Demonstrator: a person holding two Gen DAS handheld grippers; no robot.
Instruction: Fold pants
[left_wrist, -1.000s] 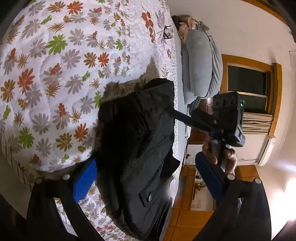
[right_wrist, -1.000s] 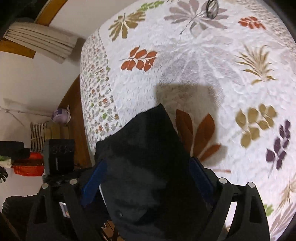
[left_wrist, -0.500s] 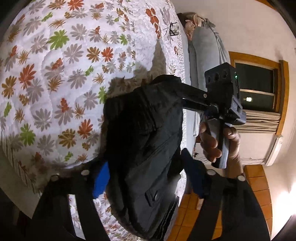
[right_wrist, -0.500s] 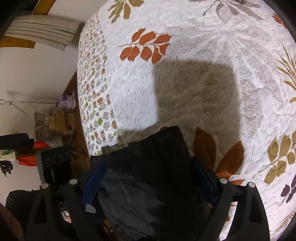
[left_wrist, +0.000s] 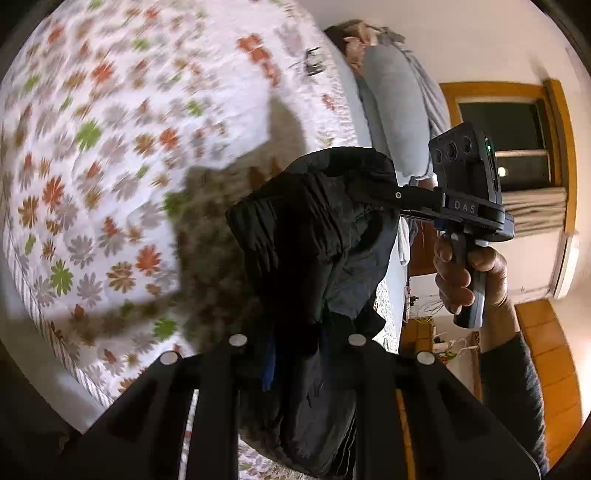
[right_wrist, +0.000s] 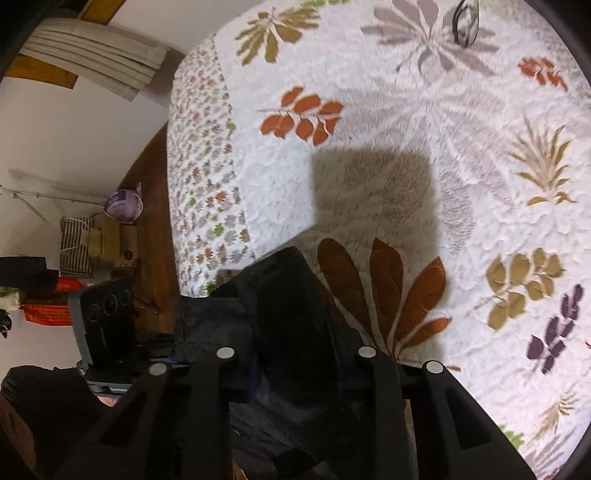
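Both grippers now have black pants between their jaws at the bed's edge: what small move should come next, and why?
Probably lift both together and carry the pants out over the quilt. Both sets of jaws have just been closing: the left gripper and right gripper each pinch bunched fabric. The pants hang crumpled near the bed edge, not yet spread flat, so they likely need laying out before any fold.

The black pants (left_wrist: 317, 236) hang bunched above the flowered quilt, their cloth gathered in deep vertical creases and pinched between the left jaws, which have just been closing on it. A paler grey inner face shows at a fold just beyond those jaws. In the right wrist view the pants (right_wrist: 291, 314) fill the gap between the right jaws, which have likewise been closing; one corner sticks out past them, seemingly off the quilt.
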